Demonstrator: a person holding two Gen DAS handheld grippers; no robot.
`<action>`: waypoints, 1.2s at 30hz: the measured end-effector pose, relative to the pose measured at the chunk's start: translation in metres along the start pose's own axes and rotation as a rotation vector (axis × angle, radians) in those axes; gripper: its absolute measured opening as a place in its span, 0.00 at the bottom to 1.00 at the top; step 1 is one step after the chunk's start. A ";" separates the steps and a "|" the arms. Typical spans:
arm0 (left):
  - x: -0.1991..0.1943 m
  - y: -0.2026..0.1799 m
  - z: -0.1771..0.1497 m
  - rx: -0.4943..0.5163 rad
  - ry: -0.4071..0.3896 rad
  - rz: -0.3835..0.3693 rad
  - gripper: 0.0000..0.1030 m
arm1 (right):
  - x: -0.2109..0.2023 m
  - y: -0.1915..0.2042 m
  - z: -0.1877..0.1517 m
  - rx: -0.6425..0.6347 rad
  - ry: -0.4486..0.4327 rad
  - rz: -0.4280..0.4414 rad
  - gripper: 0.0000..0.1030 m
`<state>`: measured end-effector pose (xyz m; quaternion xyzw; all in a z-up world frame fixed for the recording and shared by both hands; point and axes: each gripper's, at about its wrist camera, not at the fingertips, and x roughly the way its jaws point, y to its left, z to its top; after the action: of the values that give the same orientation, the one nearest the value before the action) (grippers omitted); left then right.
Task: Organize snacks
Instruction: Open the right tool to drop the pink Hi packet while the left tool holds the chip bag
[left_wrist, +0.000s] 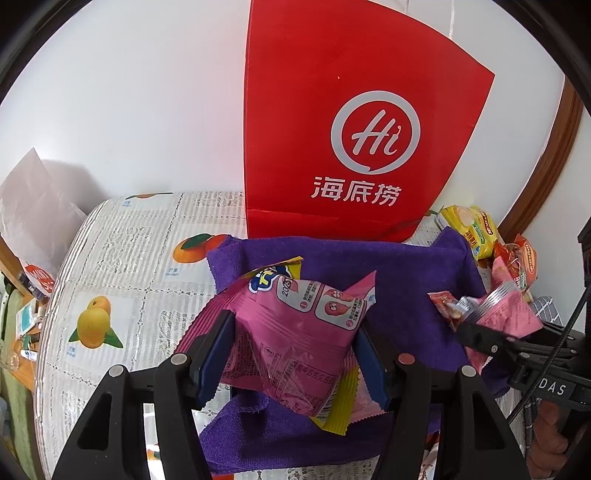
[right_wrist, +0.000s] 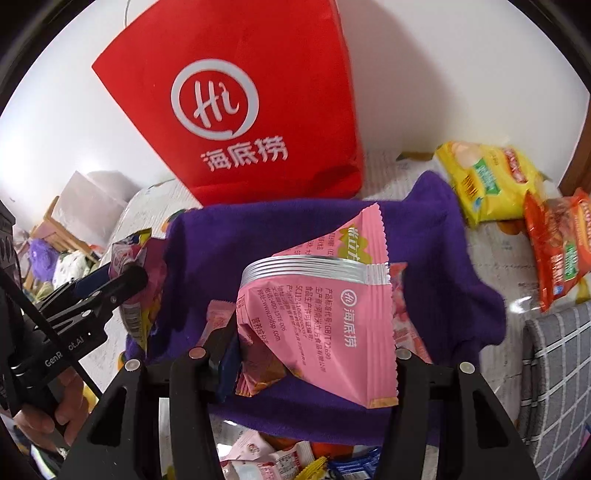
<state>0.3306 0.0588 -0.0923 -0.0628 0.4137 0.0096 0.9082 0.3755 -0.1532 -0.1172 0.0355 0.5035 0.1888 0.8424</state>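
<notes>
In the left wrist view my left gripper (left_wrist: 295, 356) is shut on a bunch of dark pink snack packets (left_wrist: 295, 332) with yellow edges, its blue pads (left_wrist: 216, 354) pressing both sides. They hang over a purple cloth (left_wrist: 406, 280). In the right wrist view my right gripper (right_wrist: 314, 363) is shut on pale pink snack packets (right_wrist: 325, 317) with a silver seal, above the same purple cloth (right_wrist: 258, 236). Each gripper shows in the other's view: the right gripper (left_wrist: 476, 328) at the right, the left gripper (right_wrist: 125, 280) at the left, each with its packets.
A tall red paper bag (left_wrist: 354, 122) (right_wrist: 251, 99) stands against the white wall behind the cloth. Yellow snack packs (right_wrist: 484, 181) and orange snack packs (right_wrist: 557, 243) lie at the right. More packets (right_wrist: 288, 458) lie at the near edge. A fruit-print tablecloth (left_wrist: 122, 280) covers the table. A hand (right_wrist: 59, 410) holds the left gripper.
</notes>
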 end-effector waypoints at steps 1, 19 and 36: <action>0.000 0.000 0.000 -0.001 0.000 0.001 0.59 | 0.001 0.000 0.000 0.000 0.002 -0.004 0.53; 0.000 -0.002 -0.001 0.006 0.002 0.000 0.60 | 0.012 0.000 -0.001 0.003 0.043 -0.029 0.56; 0.000 -0.008 -0.002 0.018 0.002 -0.008 0.60 | -0.014 -0.011 -0.002 0.031 -0.046 -0.058 0.56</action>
<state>0.3293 0.0508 -0.0926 -0.0563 0.4144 0.0025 0.9084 0.3709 -0.1689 -0.1091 0.0382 0.4875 0.1557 0.8583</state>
